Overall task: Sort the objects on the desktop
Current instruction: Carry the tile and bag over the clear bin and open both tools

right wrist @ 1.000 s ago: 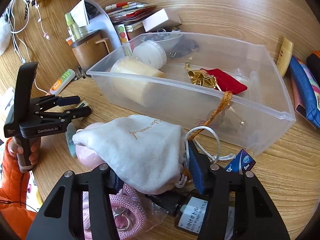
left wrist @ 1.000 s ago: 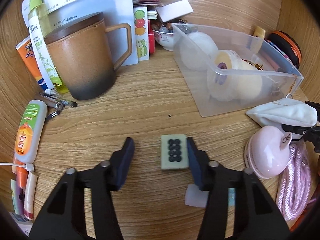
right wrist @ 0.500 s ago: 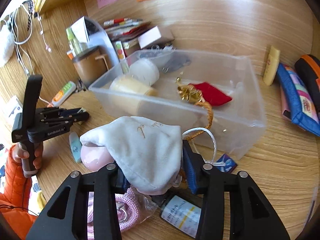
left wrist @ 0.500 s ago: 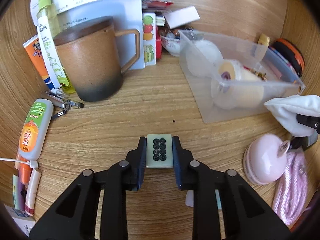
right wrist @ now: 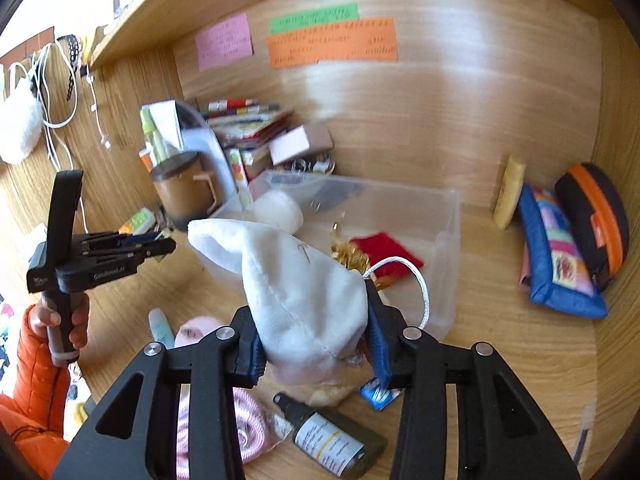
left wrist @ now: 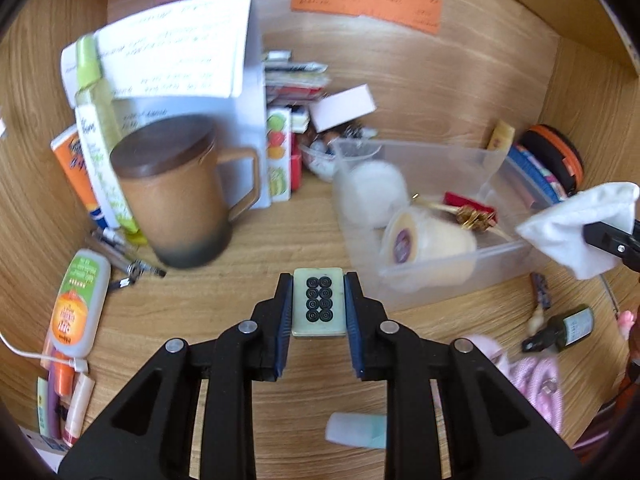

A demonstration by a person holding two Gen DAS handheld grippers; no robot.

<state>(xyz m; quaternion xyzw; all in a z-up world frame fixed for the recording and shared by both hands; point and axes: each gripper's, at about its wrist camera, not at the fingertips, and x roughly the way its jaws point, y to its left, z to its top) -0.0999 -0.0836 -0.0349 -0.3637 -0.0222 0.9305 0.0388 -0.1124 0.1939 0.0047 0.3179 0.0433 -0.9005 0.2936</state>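
My left gripper (left wrist: pixel 319 300) is shut on a pale green mahjong tile (left wrist: pixel 319 303) with black circles and holds it above the desk; it also shows in the right wrist view (right wrist: pixel 160 242). My right gripper (right wrist: pixel 314 320) is shut on a white drawstring pouch (right wrist: pixel 300 280), lifted above the desk in front of the clear plastic bin (right wrist: pixel 448 240). The pouch also shows at the right of the left wrist view (left wrist: pixel 580 228). The bin (left wrist: pixel 432 276) holds white rolls, a red pouch (right wrist: pixel 386 250) and gold trinkets.
A lidded brown mug (left wrist: pixel 176 192) stands at back left with tubes and papers. A pink rope (right wrist: pixel 240 416), a pink round case (right wrist: pixel 198 330), a small dark bottle (right wrist: pixel 332 440) and a pale blue tube (left wrist: pixel 356 430) lie on the desk. Zip cases (right wrist: pixel 560 256) stand right.
My left gripper closed on the mahjong tile and lifted it off the desk. My right gripper raised the white pouch higher, uncovering the bottle and pink case below.
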